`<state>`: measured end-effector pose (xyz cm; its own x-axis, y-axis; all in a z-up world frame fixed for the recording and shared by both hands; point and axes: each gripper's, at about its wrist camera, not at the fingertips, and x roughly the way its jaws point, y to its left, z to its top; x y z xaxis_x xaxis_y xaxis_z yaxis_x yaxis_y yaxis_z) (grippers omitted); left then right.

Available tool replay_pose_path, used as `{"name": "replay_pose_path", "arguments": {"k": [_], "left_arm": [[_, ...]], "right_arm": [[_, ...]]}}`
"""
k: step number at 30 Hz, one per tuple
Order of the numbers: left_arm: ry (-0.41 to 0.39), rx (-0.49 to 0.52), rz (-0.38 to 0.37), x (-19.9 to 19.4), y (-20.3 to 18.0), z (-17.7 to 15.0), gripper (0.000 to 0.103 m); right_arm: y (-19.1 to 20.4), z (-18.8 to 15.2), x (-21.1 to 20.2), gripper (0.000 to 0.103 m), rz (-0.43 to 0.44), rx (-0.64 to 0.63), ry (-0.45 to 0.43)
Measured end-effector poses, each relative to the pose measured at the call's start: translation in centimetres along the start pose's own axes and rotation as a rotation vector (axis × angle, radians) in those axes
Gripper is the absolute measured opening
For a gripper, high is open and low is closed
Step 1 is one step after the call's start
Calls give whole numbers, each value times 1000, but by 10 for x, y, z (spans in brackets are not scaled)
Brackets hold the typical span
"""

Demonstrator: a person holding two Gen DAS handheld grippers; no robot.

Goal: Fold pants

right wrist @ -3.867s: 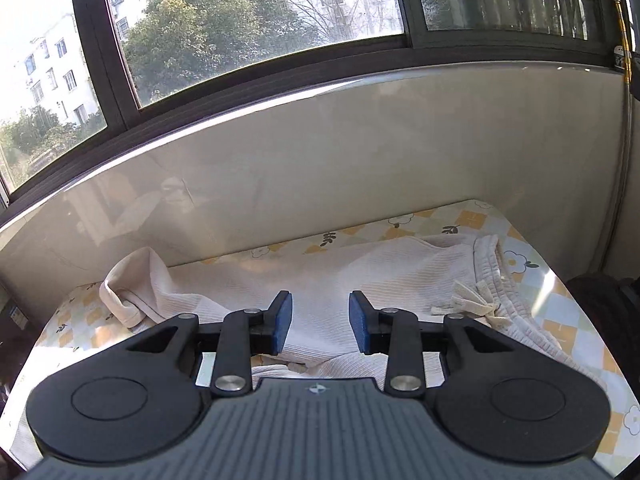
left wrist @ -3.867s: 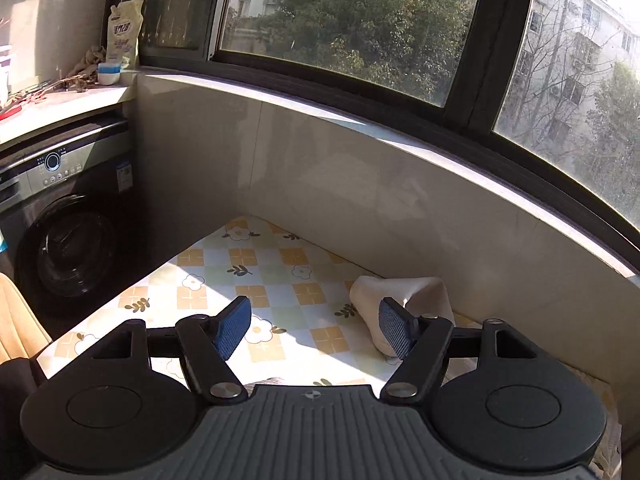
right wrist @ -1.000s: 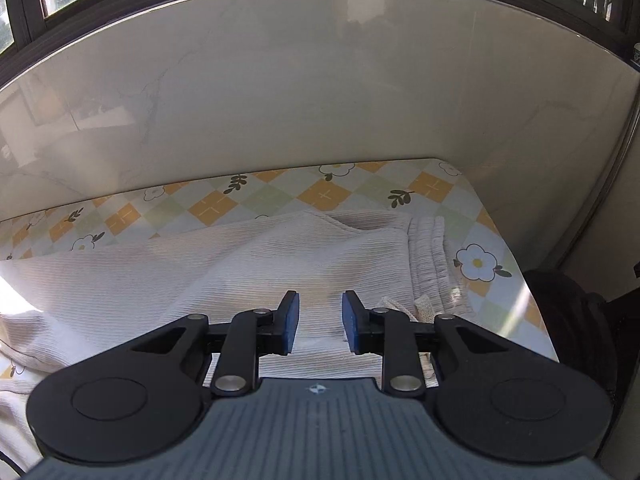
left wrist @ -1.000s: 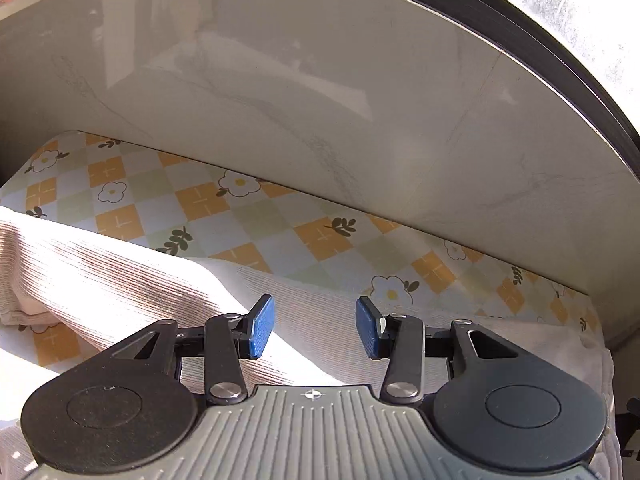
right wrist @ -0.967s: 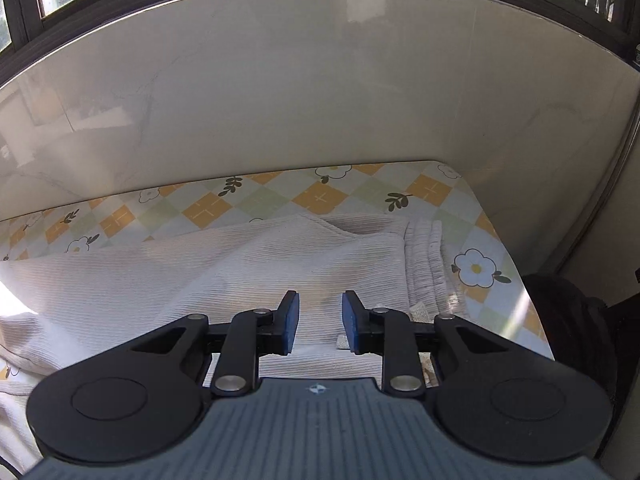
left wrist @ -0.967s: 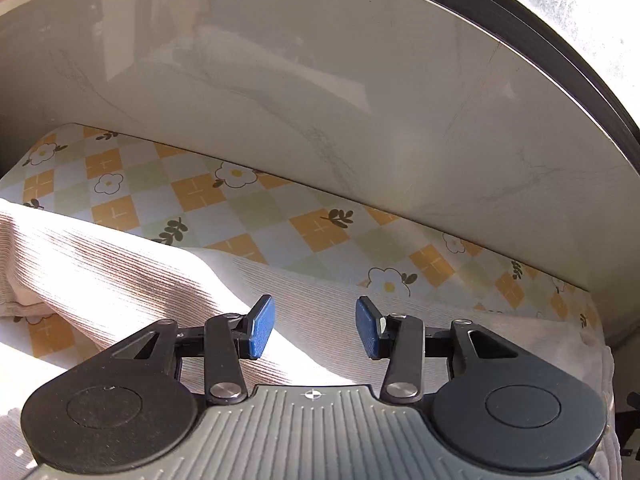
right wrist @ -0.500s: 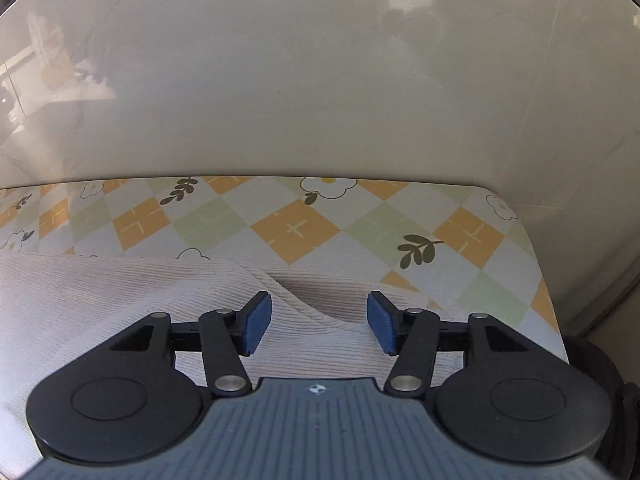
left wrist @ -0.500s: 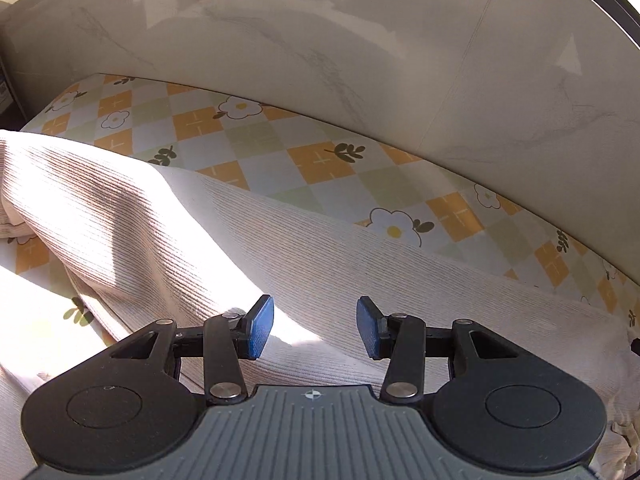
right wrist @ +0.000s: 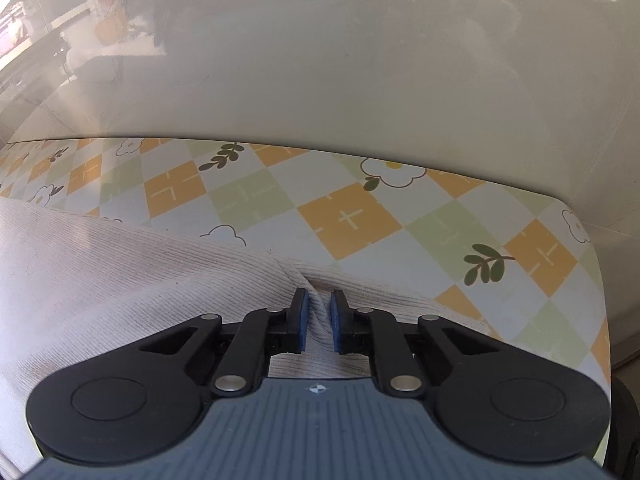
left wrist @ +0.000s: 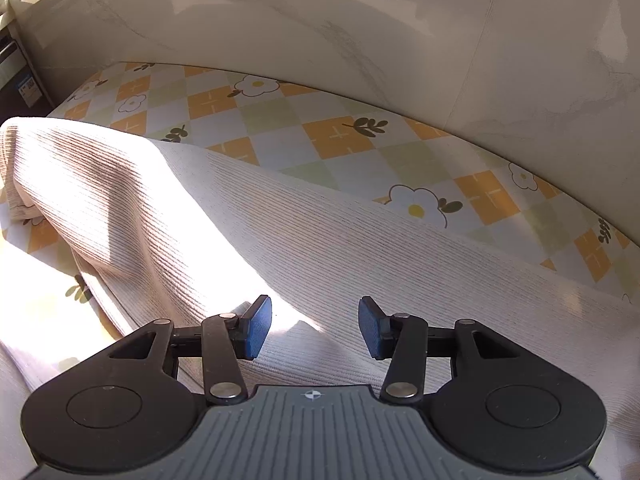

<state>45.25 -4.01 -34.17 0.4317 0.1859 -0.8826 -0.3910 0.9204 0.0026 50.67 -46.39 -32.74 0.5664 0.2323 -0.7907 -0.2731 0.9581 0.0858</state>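
Note:
Cream ribbed pants [left wrist: 248, 224] lie spread on the table with the flowered checked cloth [left wrist: 344, 136]. In the left wrist view my left gripper [left wrist: 315, 326] is open, low over the fabric, with nothing between its blue pads. In the right wrist view the pants [right wrist: 120, 280] cover the near left of the table. My right gripper [right wrist: 318, 320] is shut on a pinched ridge of the pants at their far edge. The rest of the pants is hidden under both grippers.
A glossy beige tiled wall [right wrist: 320, 60] rises right behind the table. The table's right edge [right wrist: 604, 320] drops off close to my right gripper. A washing machine corner [left wrist: 16, 60] shows at far left.
My right gripper has moved down to the pants' far edge and closed on a fold of fabric. My left gripper has dropped closer to the pants and stays open.

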Motion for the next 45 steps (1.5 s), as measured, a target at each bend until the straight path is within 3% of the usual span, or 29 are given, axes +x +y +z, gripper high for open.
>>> {"name": "replay_pose_path", "arguments": {"k": [7,13,19,22,25,28,33,39,45], "left_arm": [[1,9,-6,0,-14,1,52],[-26,-19,-53,-9,-18,4,56],[-43,-118,-74,-16,5,1,60],[-35,-156,-77,-18,21,-4,61],[-30,-189,-72,-18,37,-8,61],[-22,-243,-66,-18,60,-7,61],[-62,-301,-45,-25,105,13,61],[-154,-269,0,-34,157,61,61],[-171,-243,44,-24,214,100,61]], "right_arm": [[-21,0,4,8,-55,44,-50],[-51,4,4,8,-121,107,-61],[-47,10,2,11,-167,156,-52],[-37,10,-13,16,-121,192,-81],[-19,13,-26,17,-84,196,-101],[3,18,-30,17,12,194,-101],[60,22,-27,17,84,146,-73],[134,22,-5,18,112,98,-2],[202,27,16,22,105,90,39]]}}
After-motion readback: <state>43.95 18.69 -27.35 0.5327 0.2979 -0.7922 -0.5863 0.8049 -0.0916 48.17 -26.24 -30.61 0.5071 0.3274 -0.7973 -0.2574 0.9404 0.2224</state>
